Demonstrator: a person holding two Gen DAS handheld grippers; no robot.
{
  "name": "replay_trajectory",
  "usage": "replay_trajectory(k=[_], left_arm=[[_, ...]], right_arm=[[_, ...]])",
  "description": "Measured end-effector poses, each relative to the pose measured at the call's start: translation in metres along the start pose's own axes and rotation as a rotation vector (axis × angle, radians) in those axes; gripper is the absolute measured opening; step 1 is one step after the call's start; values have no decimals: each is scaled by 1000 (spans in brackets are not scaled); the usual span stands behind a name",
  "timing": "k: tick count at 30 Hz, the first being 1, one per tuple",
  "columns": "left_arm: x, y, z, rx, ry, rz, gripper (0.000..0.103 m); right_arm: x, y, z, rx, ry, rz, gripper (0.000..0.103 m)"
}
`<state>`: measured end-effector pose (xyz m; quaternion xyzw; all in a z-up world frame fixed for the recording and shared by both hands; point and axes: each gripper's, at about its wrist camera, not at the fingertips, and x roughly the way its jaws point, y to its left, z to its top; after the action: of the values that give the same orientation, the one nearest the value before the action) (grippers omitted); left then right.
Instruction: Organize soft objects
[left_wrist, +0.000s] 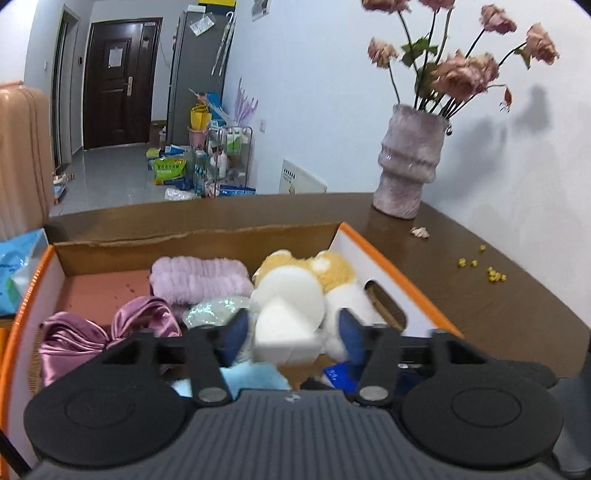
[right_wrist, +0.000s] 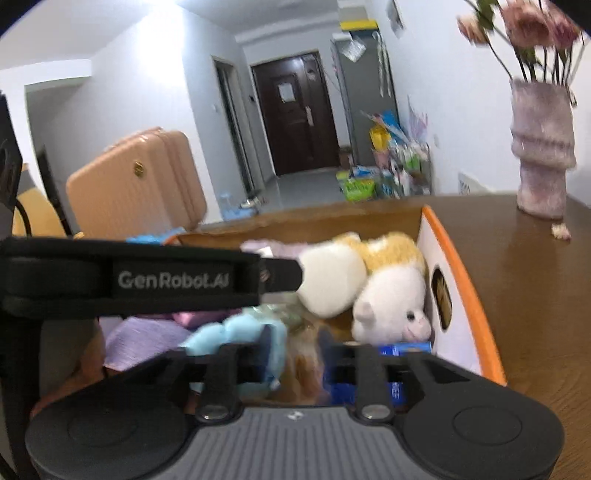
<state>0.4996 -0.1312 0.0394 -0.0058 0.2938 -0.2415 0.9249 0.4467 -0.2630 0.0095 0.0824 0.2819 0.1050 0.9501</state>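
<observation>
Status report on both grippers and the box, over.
Left gripper open over white sponge. Right gripper open, empty. Soft toys inside box. Nothing blocking.

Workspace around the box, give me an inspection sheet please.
Surface: brown table, petals and yellow bits scattered.
Job's things: box holds plush toy, lilac towel, satin cloth, blue fluffy piece.
Clutter: vase of dried flowers, blue packet.
Grippers: left gripper jaws open over white plush; right gripper jaws open, pressing on nothing.
Cables: nothing seen.
Surroundings: suitcase, door, floor goods.
</observation>
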Motion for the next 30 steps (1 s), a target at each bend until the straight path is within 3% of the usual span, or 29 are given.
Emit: replay_trajectory(k=[4,7,11,21,25,27,30], left_arm=[[9,8,-5,-15,18,9,68],[-3,12,0,-25,-11,15,70],[-29,11,9,-25,-44,38,71],[-134,0,7,17,-143,107,72],[-188,1,-11,7,-192,157,79],[-212,0,-27,0,-221,175,86],[-245,-9,-57,15,-277,271,97]], right_arm=[[0,3,-4,-29,-17,-3,49],[-2,4,-3,-26,-21,-19,55],[-13,2,3,-10,-35,-30,56],[-98,21,22,-62,-152,-40,62],[-135,28,17,-87,-179,-56,65],[-150,32,12,-106,-193,-64,75],[-173,45,-1,-198,-230,-82,90]])
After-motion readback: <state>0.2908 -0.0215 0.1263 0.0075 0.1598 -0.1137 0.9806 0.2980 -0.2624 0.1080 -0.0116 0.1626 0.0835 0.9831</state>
